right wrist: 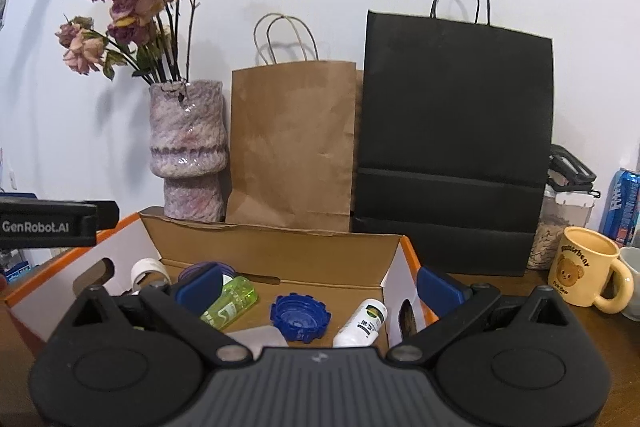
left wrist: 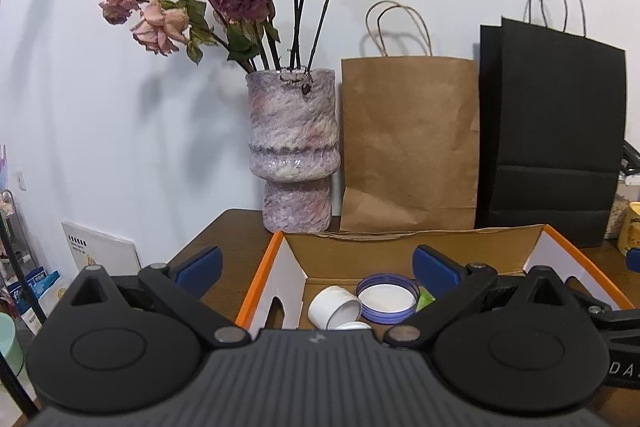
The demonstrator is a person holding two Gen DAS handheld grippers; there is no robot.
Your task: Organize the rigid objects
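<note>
Both tongs, the left tongs [left wrist: 316, 261] and the right tongs [right wrist: 320, 283], are standing spread wide and holding nothing. Just below them the box [right wrist: 280, 251] is already keeping the white cup [left wrist: 334, 307], purple lid [left wrist: 386, 297], green bottle [right wrist: 230, 301], blue cap [right wrist: 300, 315] and white bottle [right wrist: 362, 323]. The yellow mug [right wrist: 580, 267], right of the right tongs, is perhaps still waiting on the surface [right wrist: 600, 323].

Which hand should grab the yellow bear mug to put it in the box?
Probably the right. Its open gripper has the yellow bear mug close beside it, just outside the box. From the left gripper, also open, only the mug's edge shows, beyond the box.
</note>
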